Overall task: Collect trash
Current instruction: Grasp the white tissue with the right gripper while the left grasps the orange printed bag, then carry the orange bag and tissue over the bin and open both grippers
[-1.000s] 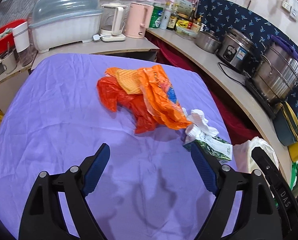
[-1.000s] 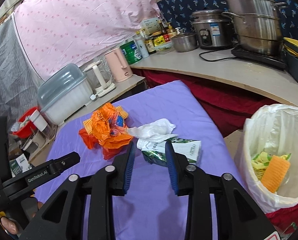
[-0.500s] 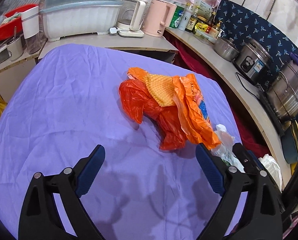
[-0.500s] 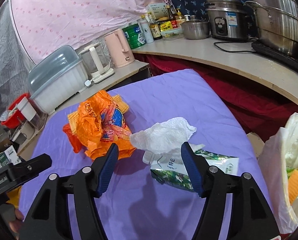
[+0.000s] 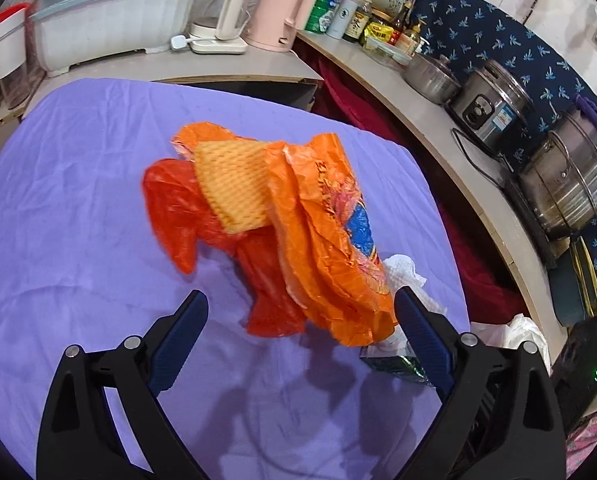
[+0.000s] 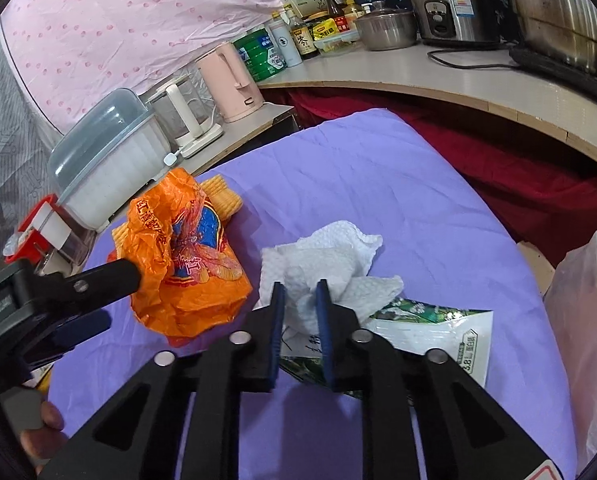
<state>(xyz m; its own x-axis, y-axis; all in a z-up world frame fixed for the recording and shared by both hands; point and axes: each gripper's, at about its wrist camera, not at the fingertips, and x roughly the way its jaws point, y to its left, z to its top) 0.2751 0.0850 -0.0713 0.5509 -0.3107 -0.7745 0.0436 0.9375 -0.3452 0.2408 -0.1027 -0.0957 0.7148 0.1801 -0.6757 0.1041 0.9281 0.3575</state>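
Closing right gripper (image 6: 298, 292) on soft, light tissue (image 6: 330, 256) bunched between fingers; pinching the thick middle. Left gripper (image 5: 300, 312) wide open around crinkly orange bag (image 5: 330, 240), not touching yet

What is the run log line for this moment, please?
left gripper: open, at orange plastic bag | right gripper: closing on white paper towel | green packet: on table

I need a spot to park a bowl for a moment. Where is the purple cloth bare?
Bare: the wide stretch of purple tablecloth left of the crumpled orange plastic bags, and the far corner beyond the white paper towel. Crowded: the near right edge, where the towel, the green-and-white wrapper and the bags bunch together.
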